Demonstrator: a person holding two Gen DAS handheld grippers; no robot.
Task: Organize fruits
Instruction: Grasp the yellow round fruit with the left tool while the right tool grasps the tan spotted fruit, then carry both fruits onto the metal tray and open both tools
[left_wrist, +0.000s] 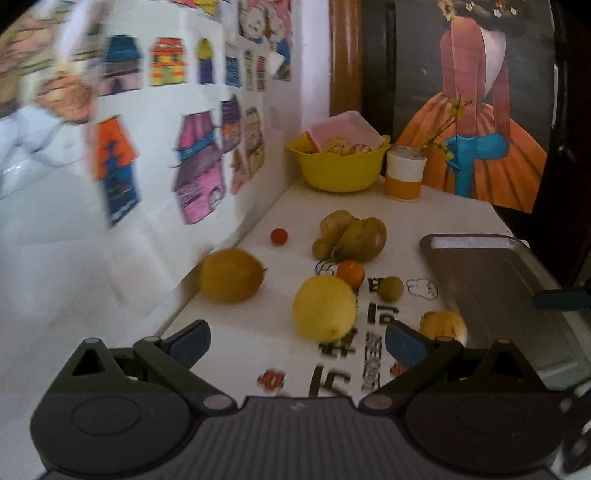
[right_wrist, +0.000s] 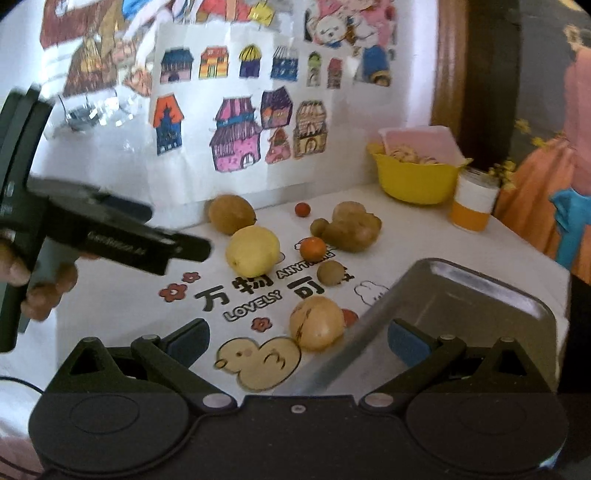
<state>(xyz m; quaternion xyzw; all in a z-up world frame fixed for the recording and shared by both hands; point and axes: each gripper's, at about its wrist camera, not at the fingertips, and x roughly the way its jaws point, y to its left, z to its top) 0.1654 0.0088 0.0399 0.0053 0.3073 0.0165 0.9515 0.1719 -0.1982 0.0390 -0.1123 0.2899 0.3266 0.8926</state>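
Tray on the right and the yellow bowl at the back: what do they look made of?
Tray: apparently metal, brushed grey finish, with bright glints along its rim. Yellow bowl: probably plastic, a smooth, evenly coloured, opaque wall with a soft sheen; glazed ceramic can't be ruled out.

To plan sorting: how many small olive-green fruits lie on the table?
2 olive-green fruits: one beside the small orange fruit, one against the brown lump; more may hide behind.

Fruit lies scattered on the table (right_wrist: 129, 317). A tray (right_wrist: 461, 295) sits at the right edge, an apple (right_wrist: 317, 323) touching its left side. Behind the apple are a lemon (right_wrist: 253, 251) and a small orange (right_wrist: 313, 248). Farther back, by the wall, stands a bowl (right_wrist: 417, 181), a cup (right_wrist: 472, 203) just to its right.
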